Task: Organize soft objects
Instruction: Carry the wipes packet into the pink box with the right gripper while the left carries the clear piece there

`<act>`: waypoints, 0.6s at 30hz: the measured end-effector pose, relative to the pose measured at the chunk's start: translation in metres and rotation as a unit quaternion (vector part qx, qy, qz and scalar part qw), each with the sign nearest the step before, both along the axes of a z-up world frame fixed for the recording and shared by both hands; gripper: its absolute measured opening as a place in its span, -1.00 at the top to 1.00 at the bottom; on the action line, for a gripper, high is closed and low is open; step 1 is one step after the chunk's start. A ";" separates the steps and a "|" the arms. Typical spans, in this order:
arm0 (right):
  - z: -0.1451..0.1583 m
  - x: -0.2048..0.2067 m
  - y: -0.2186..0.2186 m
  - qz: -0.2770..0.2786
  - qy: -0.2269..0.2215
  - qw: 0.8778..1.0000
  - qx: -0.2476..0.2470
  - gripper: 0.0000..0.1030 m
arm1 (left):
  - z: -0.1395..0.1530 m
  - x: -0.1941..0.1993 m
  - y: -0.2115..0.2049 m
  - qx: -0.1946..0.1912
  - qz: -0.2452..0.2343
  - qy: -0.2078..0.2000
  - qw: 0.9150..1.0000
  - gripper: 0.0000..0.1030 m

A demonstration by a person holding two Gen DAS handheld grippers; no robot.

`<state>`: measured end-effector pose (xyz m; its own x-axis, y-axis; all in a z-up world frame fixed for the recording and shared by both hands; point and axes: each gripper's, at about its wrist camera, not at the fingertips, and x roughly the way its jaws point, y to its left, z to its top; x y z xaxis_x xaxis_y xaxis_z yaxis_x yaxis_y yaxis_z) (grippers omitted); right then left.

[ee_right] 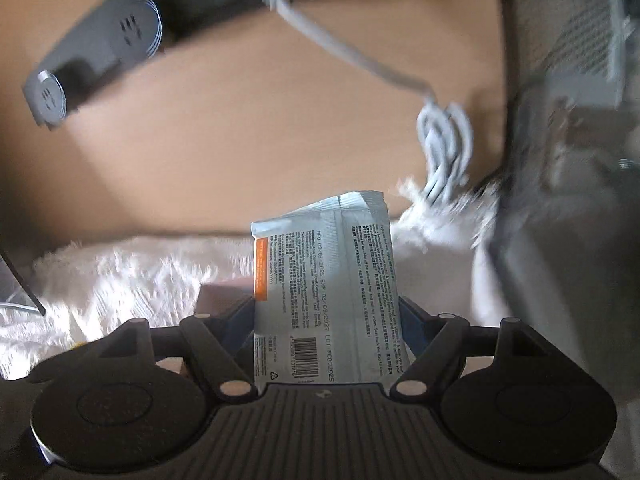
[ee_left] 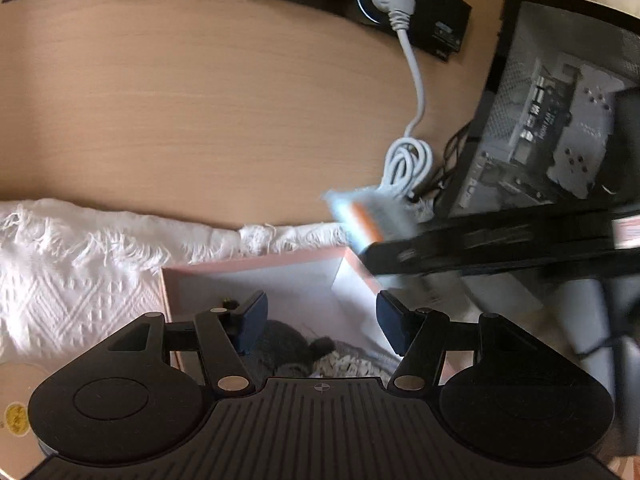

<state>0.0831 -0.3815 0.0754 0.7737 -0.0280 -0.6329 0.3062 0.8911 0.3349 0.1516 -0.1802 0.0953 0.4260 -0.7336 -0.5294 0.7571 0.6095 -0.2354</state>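
A smooth tan wood-grain counter point(ee_left: 200, 100) carries a white woven cloth point(ee_left: 80, 280) with a raised diamond pattern and a fringed edge. On the cloth sits an open pink cardboard box point(ee_left: 256, 265) with straight walls and a pale inside. In the box lie soft knitted things point(ee_left: 304, 354), one dark grey and fuzzy, one cream and chunky.

The left gripper point(ee_left: 320, 320) hovers above the box, its black fingers point(ee_left: 252, 312) with blue pads spread wide with nothing between them.

The right gripper point(ee_right: 326, 320) holds a flat, crinkly plastic packet of wipes point(ee_right: 328, 292), pale grey-blue with an orange stripe, small print and a barcode. Its fingers stand fairly wide, pressed to the packet's two long sides. The packet's long axis runs straight out along the fingers, its sealed end pointing away from the camera toward the counter. In the left view the packet point(ee_left: 356, 220) hangs blurred just past the box's far right corner.

A white cable point(ee_left: 412, 152), coiled in loops, runs to a black power strip point(ee_left: 420, 4) with round sockets. A black mesh computer case point(ee_left: 560, 120) stands at right.
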 end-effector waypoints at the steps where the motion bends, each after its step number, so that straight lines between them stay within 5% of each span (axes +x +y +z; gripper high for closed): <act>1: -0.007 0.006 0.001 0.009 0.015 1.000 0.010 -0.49 | -0.001 0.000 0.001 0.003 0.003 -0.002 1.000 -0.26; 5: -0.026 0.009 0.002 0.015 0.043 0.998 0.042 -0.49 | -0.005 -0.005 0.014 -0.001 0.022 0.014 1.000 -0.26; 11: -0.027 -0.014 0.005 0.020 0.018 0.998 0.049 -0.50 | -0.004 0.000 0.018 -0.008 0.045 0.059 0.997 -0.24; 16: -0.024 0.017 0.001 0.041 0.075 0.996 0.027 -0.57 | -0.007 0.004 -0.008 0.088 0.007 0.040 0.995 -0.22; 18: -0.018 0.018 0.001 0.037 0.065 0.997 0.021 -0.56 | -0.009 -0.002 -0.010 0.096 -0.008 0.022 0.995 -0.22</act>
